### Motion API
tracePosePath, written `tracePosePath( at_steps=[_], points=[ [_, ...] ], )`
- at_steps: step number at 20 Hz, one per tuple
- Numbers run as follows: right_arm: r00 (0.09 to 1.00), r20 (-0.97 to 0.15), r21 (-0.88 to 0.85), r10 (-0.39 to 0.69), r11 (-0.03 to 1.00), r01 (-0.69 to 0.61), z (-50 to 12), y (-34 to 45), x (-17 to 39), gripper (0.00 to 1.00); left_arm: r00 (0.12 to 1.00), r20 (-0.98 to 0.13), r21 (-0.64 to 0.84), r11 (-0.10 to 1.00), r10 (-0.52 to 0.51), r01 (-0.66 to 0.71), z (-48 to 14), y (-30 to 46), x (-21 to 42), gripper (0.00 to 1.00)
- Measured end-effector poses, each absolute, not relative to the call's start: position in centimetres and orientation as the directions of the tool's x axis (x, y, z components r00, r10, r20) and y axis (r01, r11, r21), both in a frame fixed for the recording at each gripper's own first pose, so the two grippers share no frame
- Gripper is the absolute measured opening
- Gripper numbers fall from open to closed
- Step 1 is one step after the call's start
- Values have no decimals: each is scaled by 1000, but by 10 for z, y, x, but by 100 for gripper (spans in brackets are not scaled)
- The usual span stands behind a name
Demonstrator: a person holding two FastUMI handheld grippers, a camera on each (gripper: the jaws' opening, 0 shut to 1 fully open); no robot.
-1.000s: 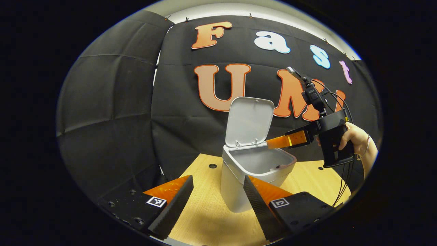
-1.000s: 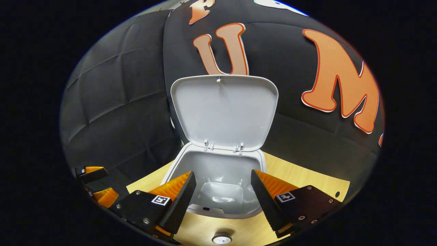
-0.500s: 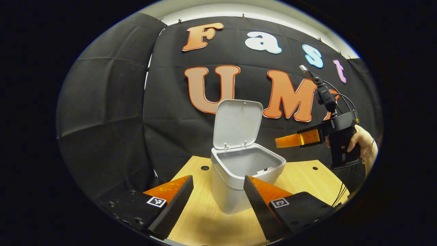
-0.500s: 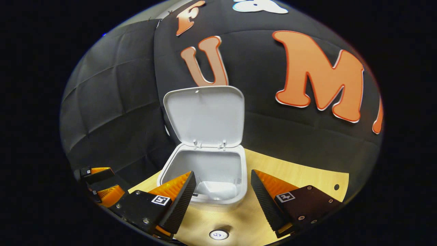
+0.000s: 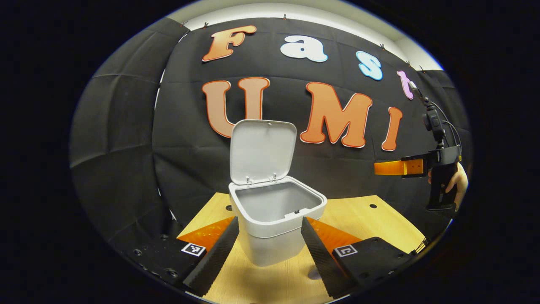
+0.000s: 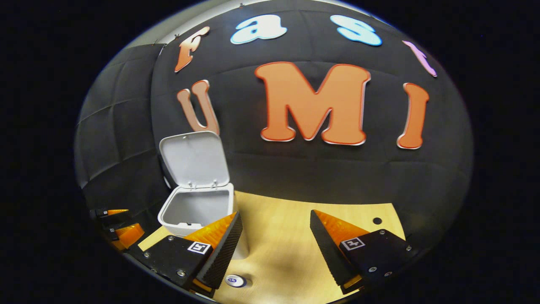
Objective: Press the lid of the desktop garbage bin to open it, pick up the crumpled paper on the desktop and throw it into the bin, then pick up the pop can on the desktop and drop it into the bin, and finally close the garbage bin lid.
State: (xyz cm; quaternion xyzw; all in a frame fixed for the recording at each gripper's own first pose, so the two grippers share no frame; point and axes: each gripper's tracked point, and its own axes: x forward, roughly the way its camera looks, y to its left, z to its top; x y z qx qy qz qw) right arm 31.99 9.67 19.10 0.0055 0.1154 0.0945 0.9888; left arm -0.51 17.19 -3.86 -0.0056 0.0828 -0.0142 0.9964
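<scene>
While the left gripper hangs wide & empty by the bin, lid up, the right gripper has pulled off rightward, wide, empty; can below it looks next.

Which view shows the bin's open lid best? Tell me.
The left gripper view: the lid stands upright, large and near centre above the bin, hinges visible. In the right gripper view the same lid sits smaller and off to the left, still fully visible.
</scene>
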Motion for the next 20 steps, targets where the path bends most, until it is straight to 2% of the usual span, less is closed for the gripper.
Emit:
tracePosePath(
  at_steps=[1,4,10,20],
  points=[
    [966,-222,20,132,991,-131,184,73,313,96,984,-170,-13,999,-43,42,-42,163,-3,94],
    [972,-232,-12,37,999,-40,162,32,290,96,980,-175,-23,996,-93,90,-47,138,6,94],
    [965,-263,27,-25,999,33,140,-8,273,96,959,-187,-23,977,-212,212,-66,83,20,94],
    [941,-318,26,-113,991,128,112,-76,265,96,902,-294,-4,945,-315,328,-156,9,39,94]
  ],
)
